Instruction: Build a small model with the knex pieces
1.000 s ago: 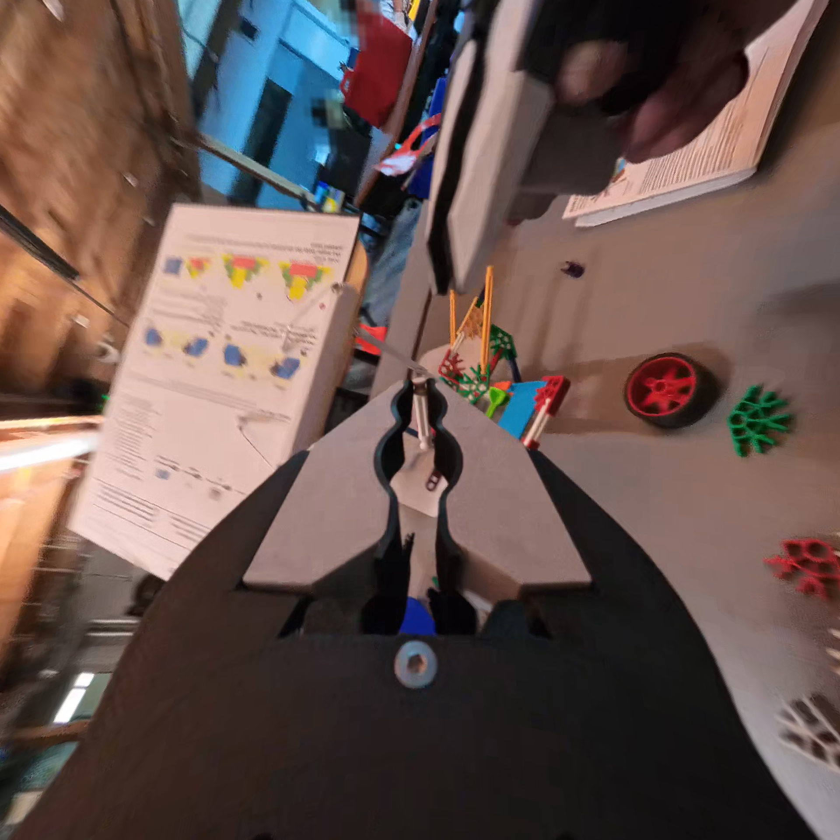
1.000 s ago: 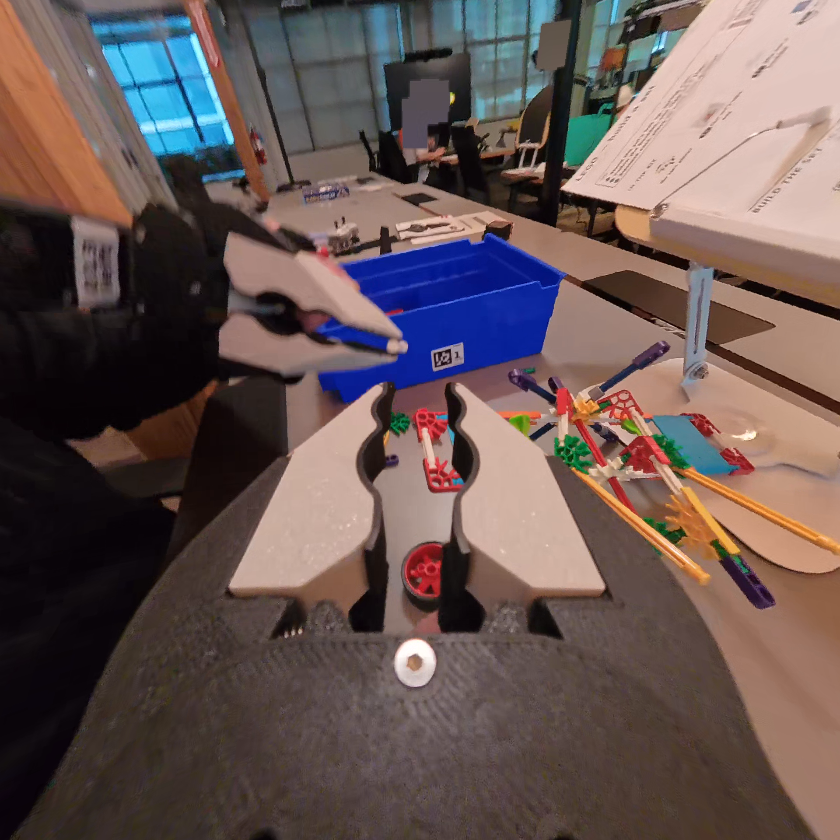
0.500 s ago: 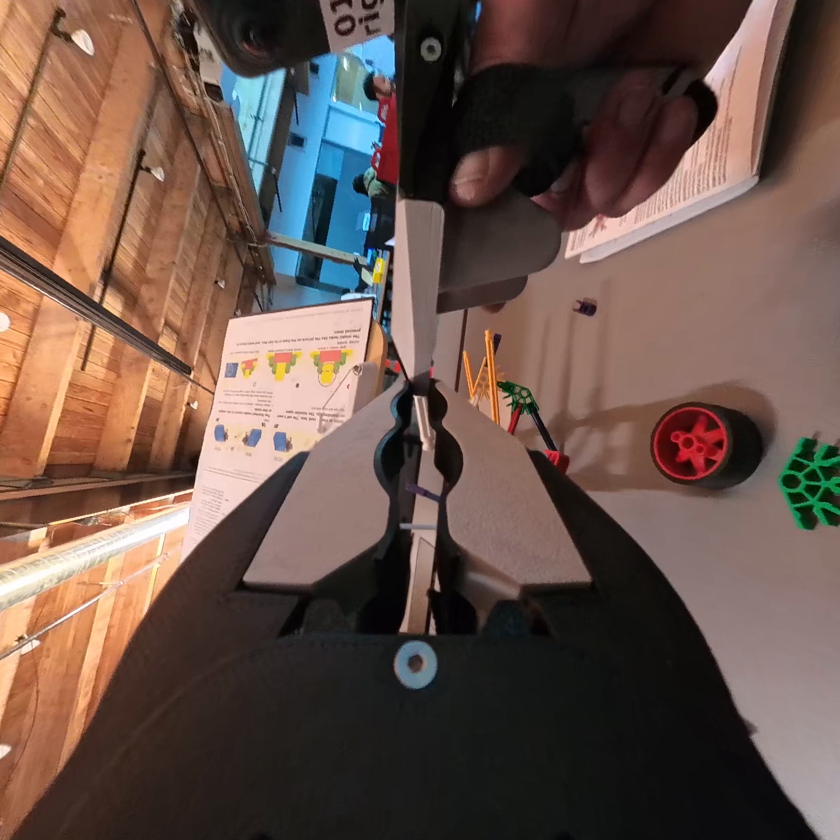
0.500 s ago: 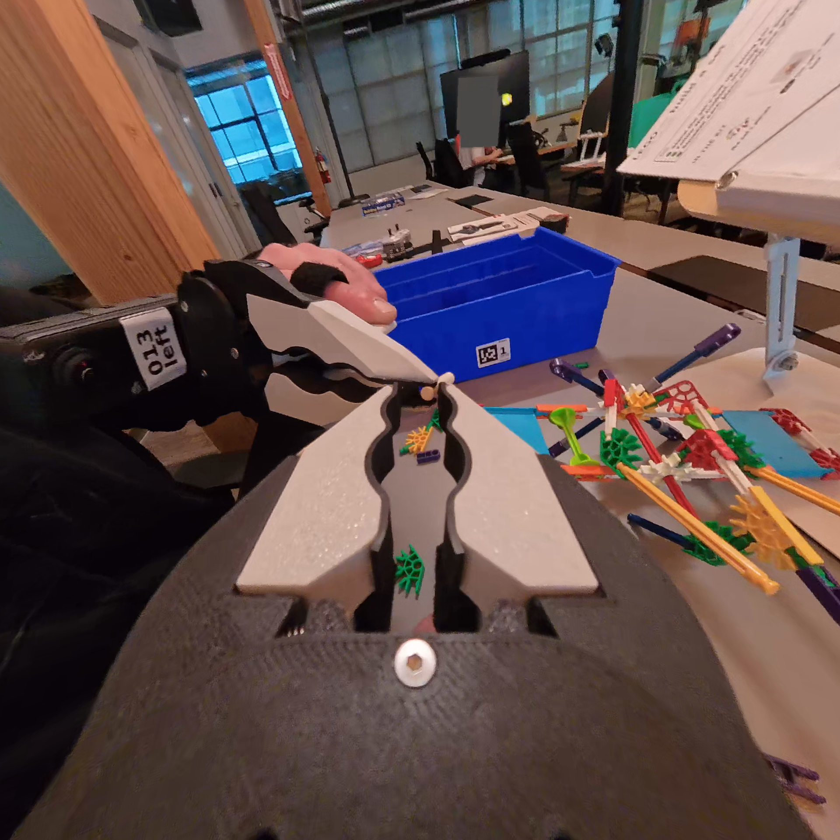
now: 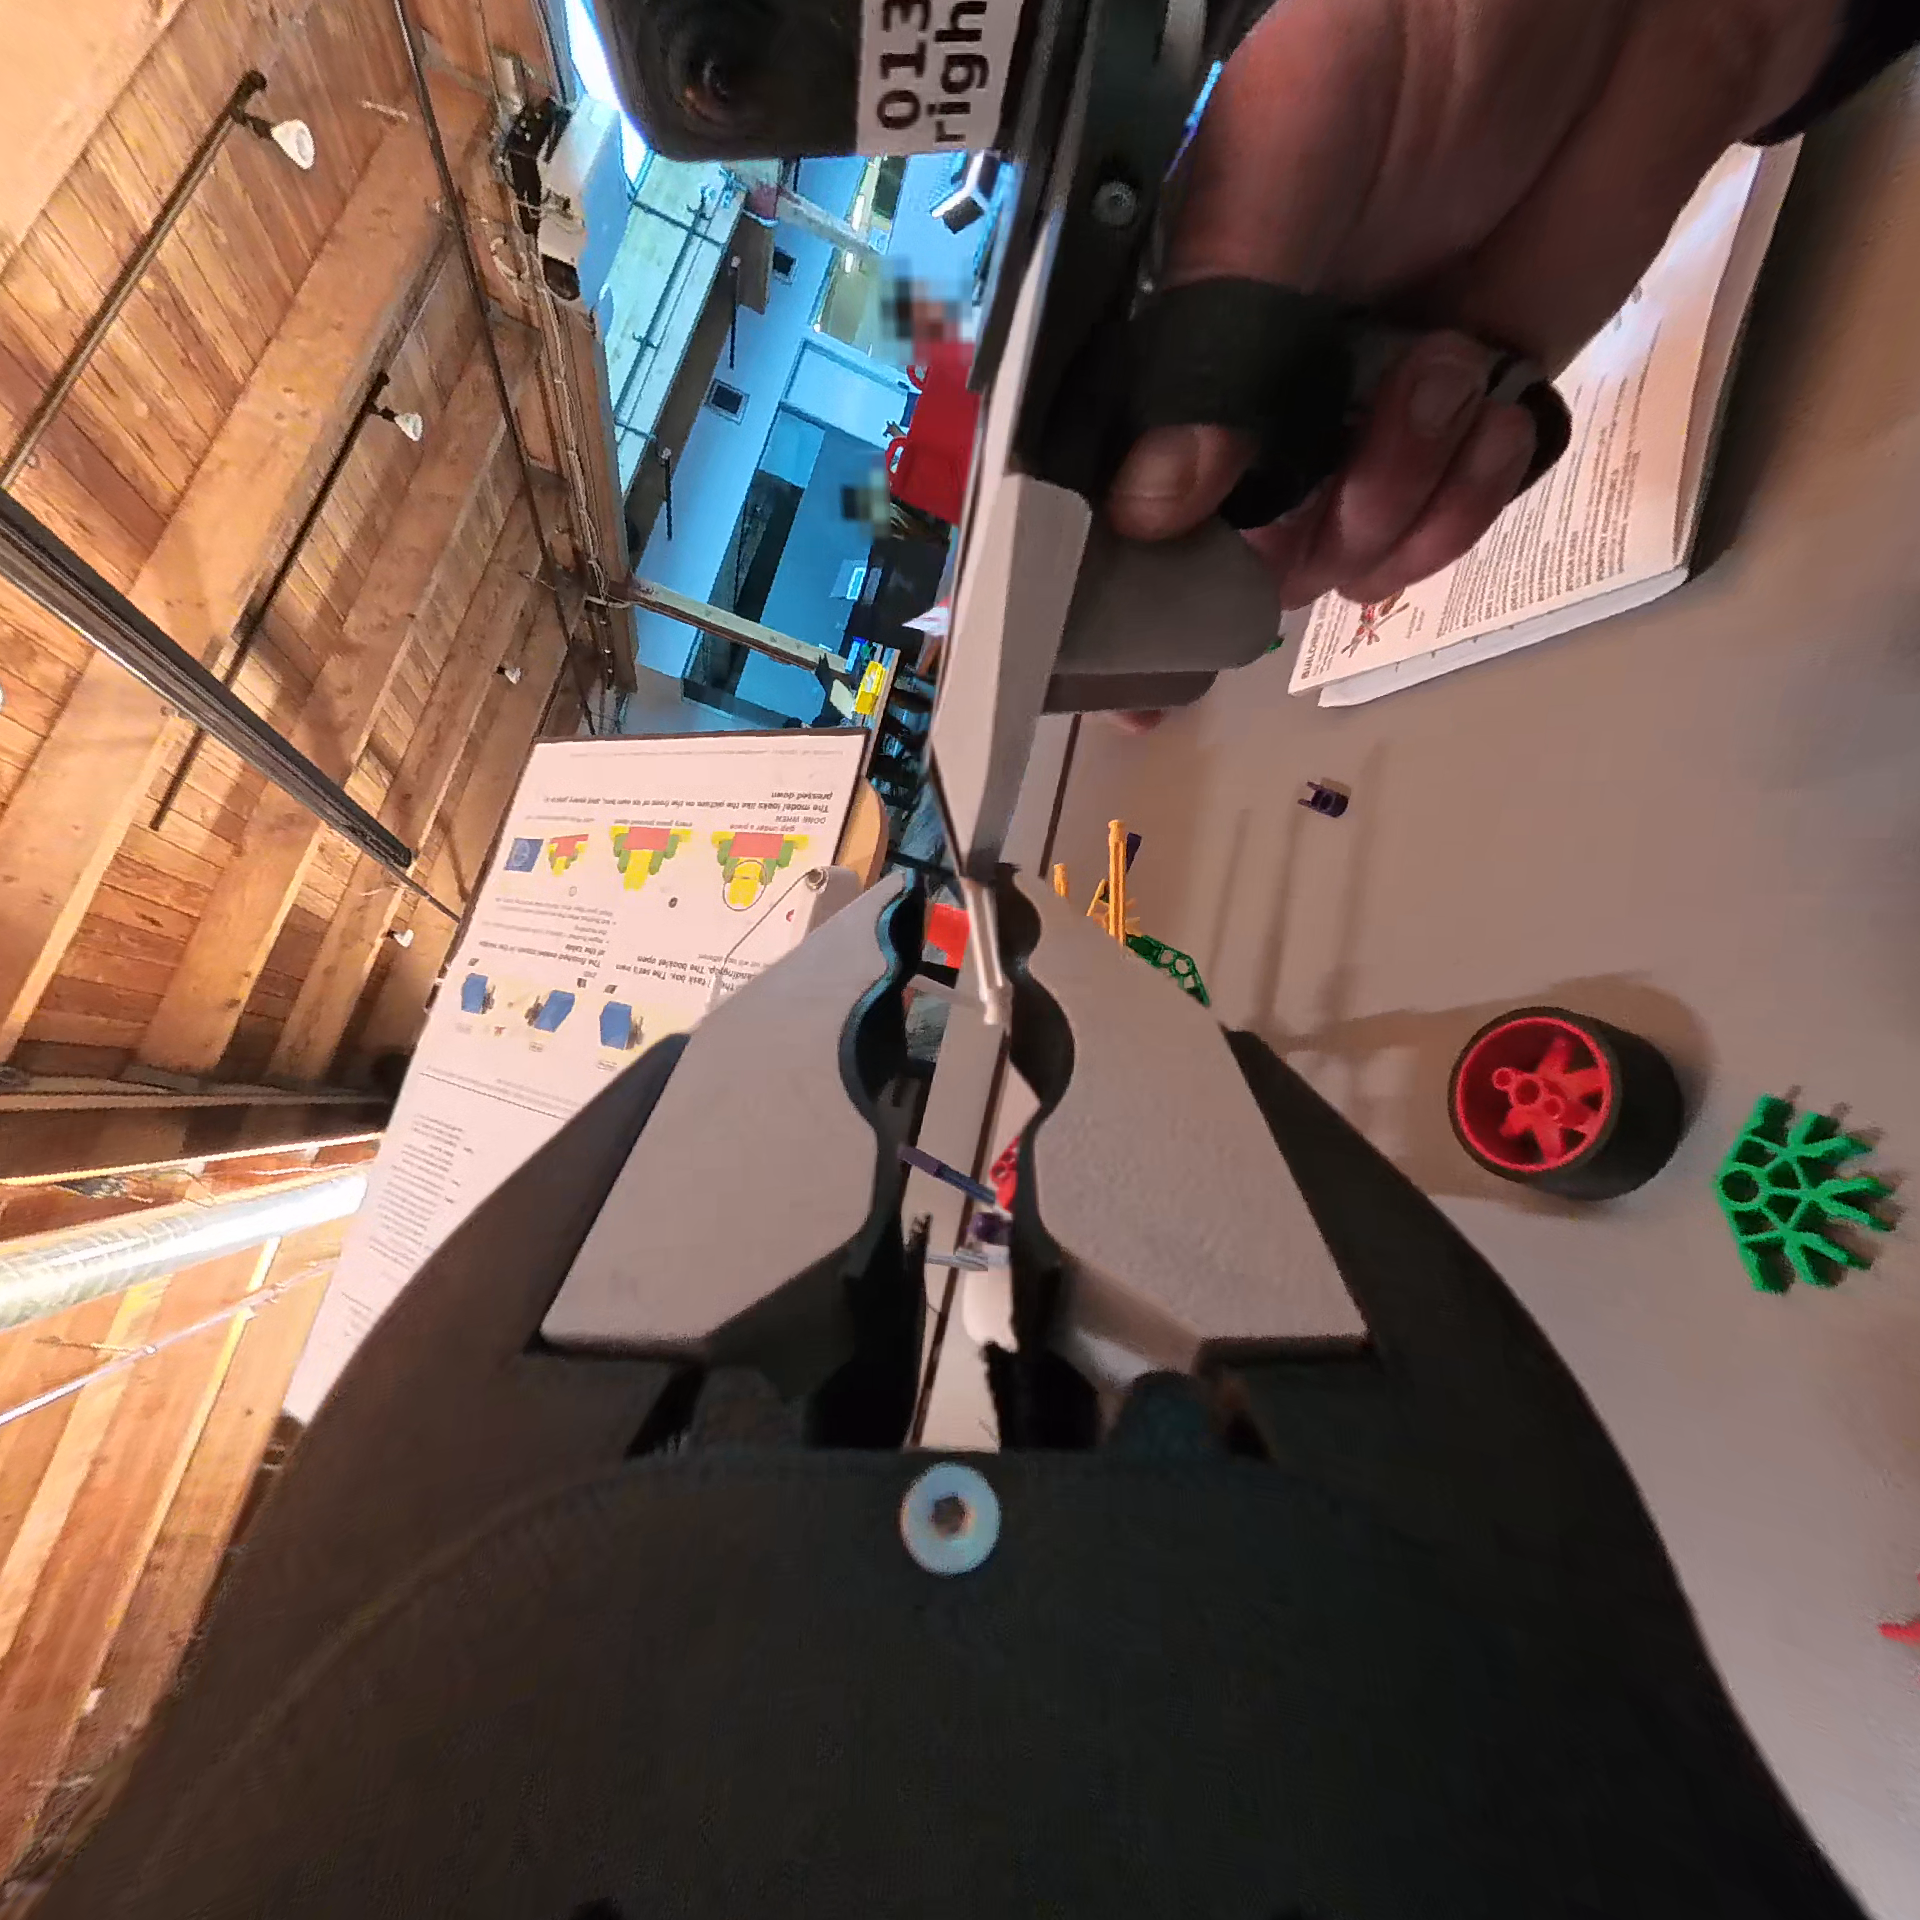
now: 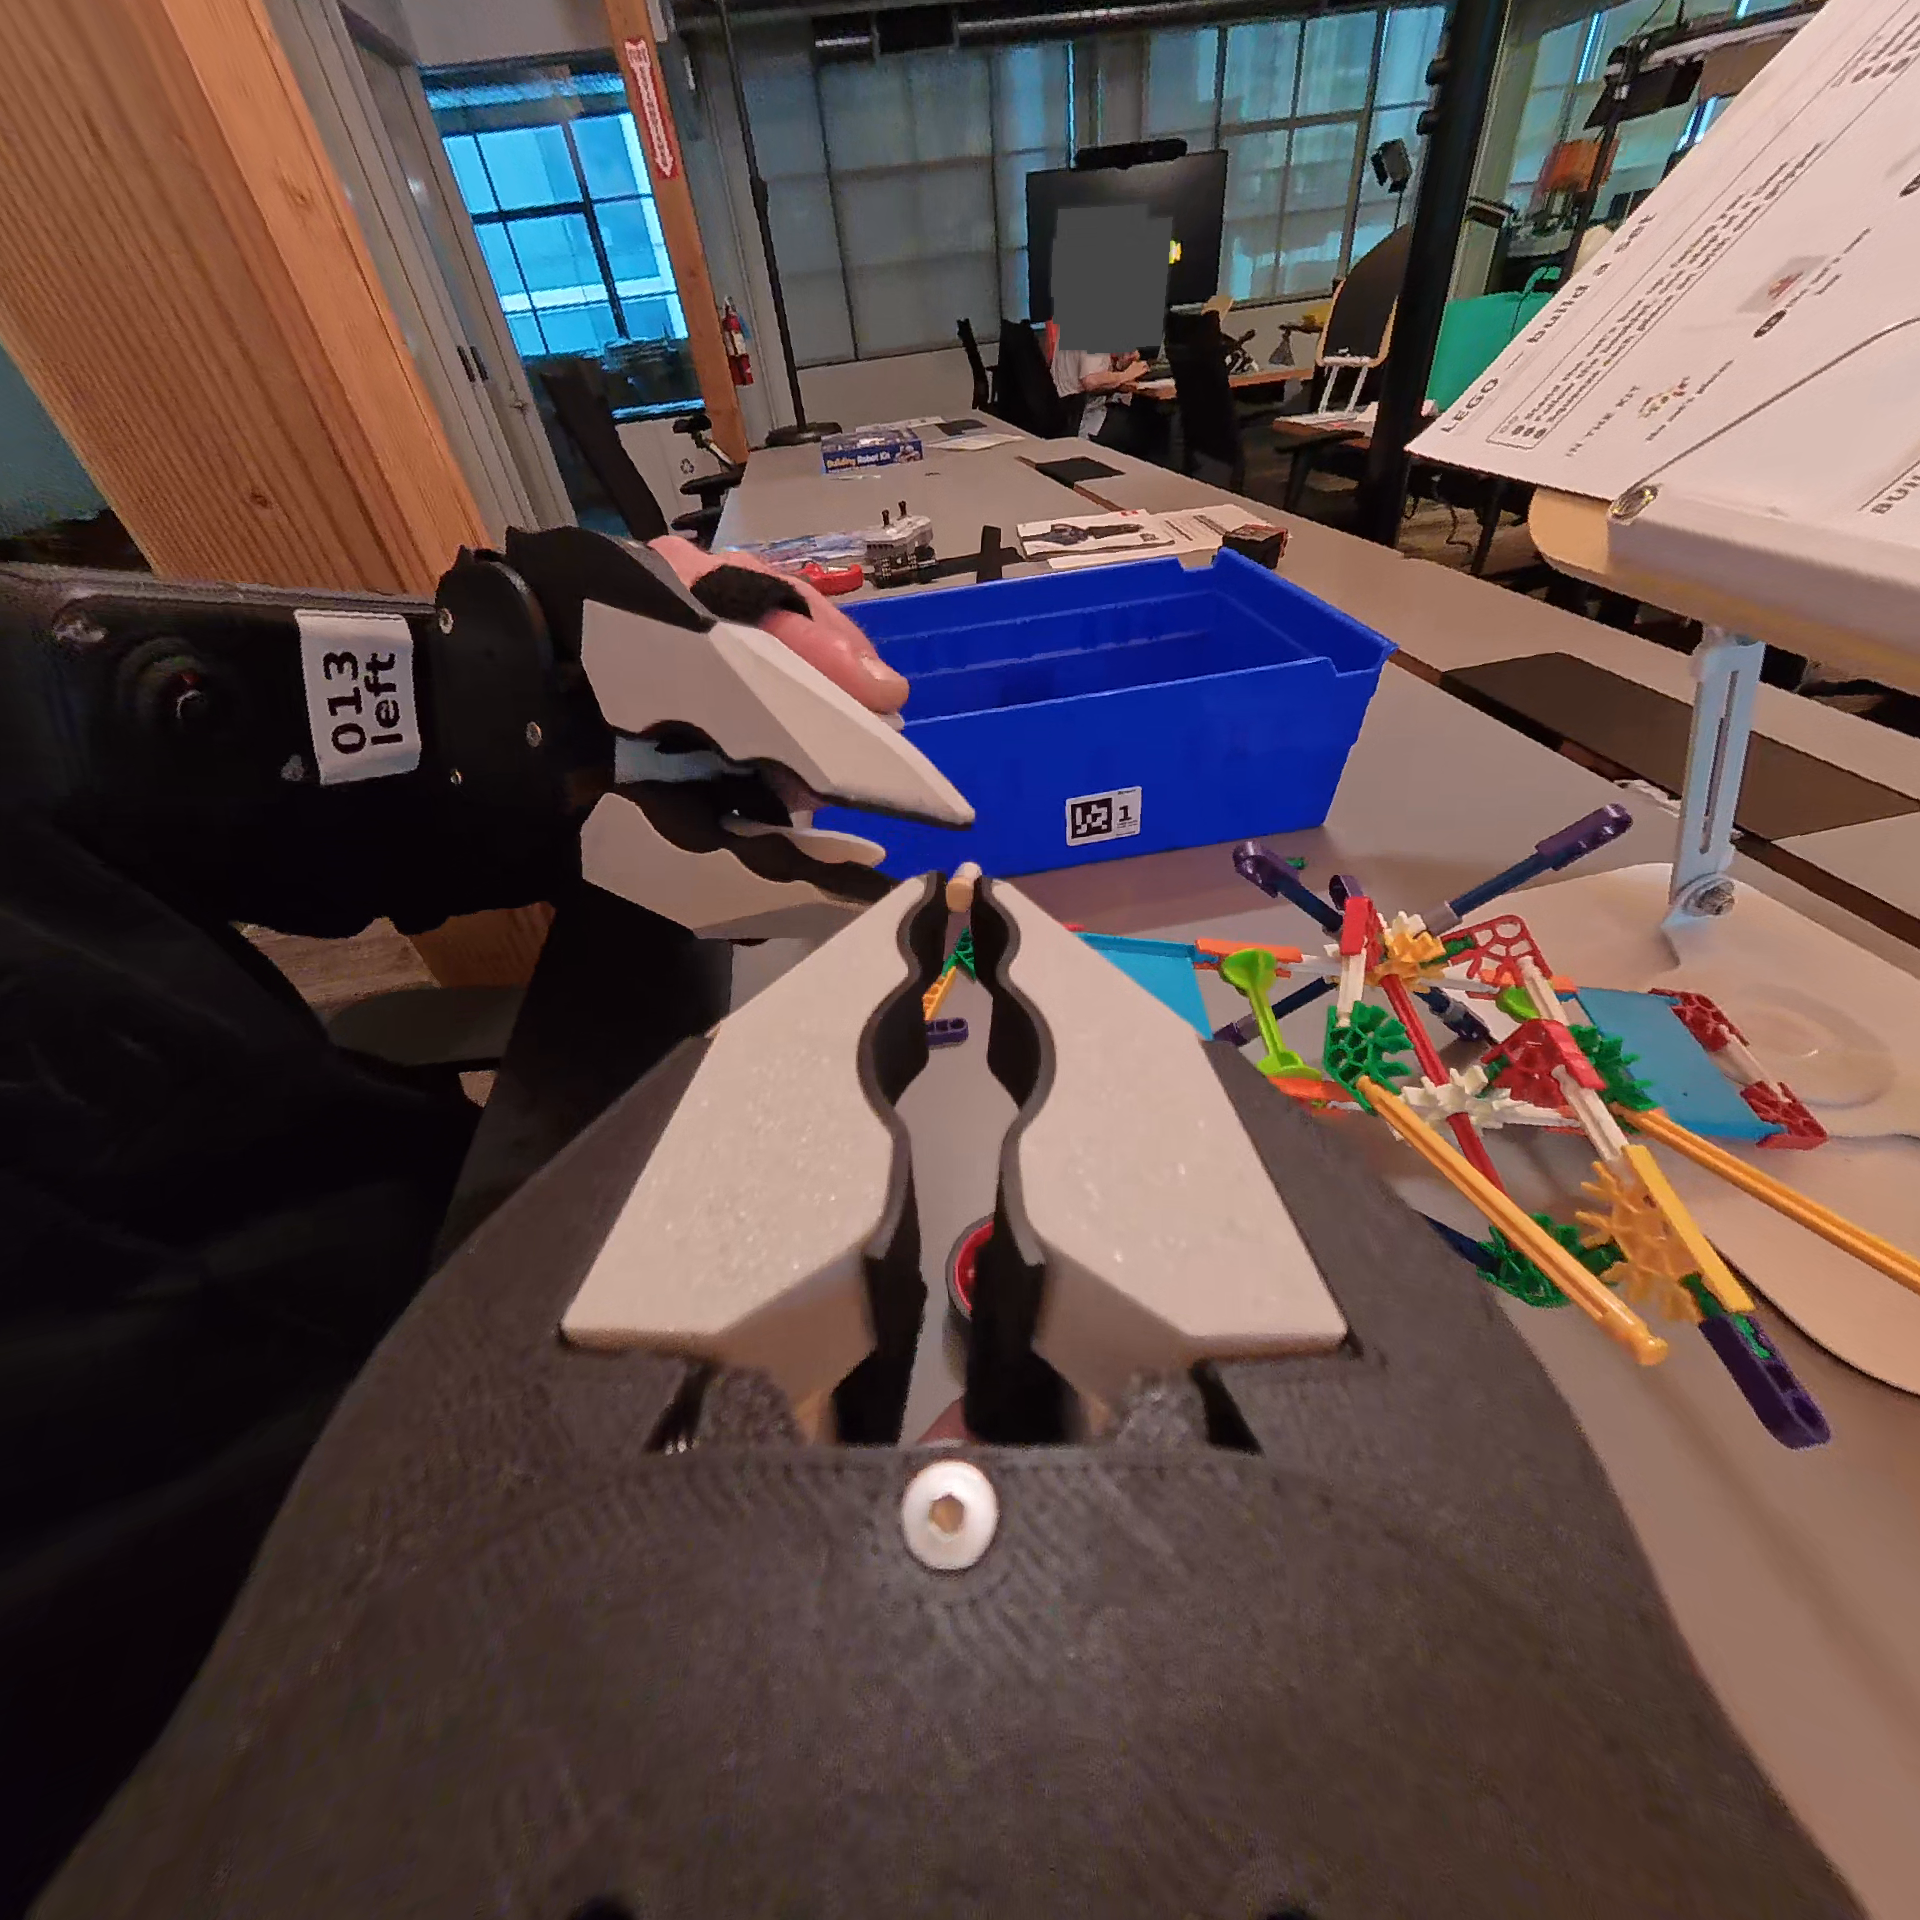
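Left hand-held gripper [image 5: 961, 914]: rolled sideways above the table [image 5: 1558, 894], jaws slightly parted, a short white rod [image 5: 985, 961] at their tips; whether gripped, cannot tell.
Right hand-held gripper [image 6: 961, 896]: level, jaws pressed on the rod's end [image 6: 964, 881], meeting the left tips.
Nearby: red-hubbed wheel [image 5: 1558, 1101], green connector [image 5: 1792, 1195], blue bin [image 6: 1122, 707], rod-and-connector model [image 6: 1507, 1081].

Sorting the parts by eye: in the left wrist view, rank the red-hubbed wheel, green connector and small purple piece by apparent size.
1. red-hubbed wheel
2. green connector, only slightly smaller
3. small purple piece, by far the smallest; it lies farther from the camera, so partly distance.
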{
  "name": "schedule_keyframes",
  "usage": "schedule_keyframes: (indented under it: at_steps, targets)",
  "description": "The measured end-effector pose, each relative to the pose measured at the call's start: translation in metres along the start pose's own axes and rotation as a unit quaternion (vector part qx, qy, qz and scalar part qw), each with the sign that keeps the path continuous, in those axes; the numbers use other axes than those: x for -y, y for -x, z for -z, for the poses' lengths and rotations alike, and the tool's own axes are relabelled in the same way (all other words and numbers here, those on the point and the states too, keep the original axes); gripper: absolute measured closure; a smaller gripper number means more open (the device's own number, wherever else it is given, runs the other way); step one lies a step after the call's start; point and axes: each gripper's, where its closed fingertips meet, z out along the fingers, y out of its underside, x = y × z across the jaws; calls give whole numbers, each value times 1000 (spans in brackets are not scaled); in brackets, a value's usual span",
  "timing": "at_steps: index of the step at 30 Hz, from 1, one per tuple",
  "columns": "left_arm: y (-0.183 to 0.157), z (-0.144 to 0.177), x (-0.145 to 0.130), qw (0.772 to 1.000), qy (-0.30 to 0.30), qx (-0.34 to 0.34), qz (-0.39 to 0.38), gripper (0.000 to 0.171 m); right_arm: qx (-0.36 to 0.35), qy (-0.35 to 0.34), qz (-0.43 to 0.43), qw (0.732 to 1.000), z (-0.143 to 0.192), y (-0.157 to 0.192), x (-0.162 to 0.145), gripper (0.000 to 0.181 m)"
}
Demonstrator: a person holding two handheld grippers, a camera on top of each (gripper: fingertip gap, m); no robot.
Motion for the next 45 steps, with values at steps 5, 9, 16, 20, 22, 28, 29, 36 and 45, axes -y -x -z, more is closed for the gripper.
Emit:
schedule_keyframes:
  at_steps: [5,9,16,20,22,28,29,36,45]
  targets:
    - [3,9,-9,999,10,6,50,157,0,23,4,1000,10,-4,-5,179]
    - [-26,22,-21,991,34,-69,110,159,-14,102,30,994,18,-11,-27,179]
    - [-99,25,-46,959,97,-204,170,157,-10,257,99,961,9,-12,-71,179]
    - [-117,17,-59,947,119,-232,188,156,5,329,127,936,1,-10,-95,179]
    - [-124,15,-61,939,123,-248,204,156,12,354,133,926,-3,-10,-104,179]
    - [-135,8,-65,933,126,-267,207,157,38,404,132,905,-5,-13,-115,179]
    - [-136,7,-65,932,125,-270,207,157,44,409,132,902,-5,-13,-117,179]
    - [-140,5,-66,932,123,-274,205,158,58,434,132,889,-8,-19,-121,179]
    - [-142,2,-64,931,114,-281,202,156,87,490,144,855,-10,-17,-127,180]
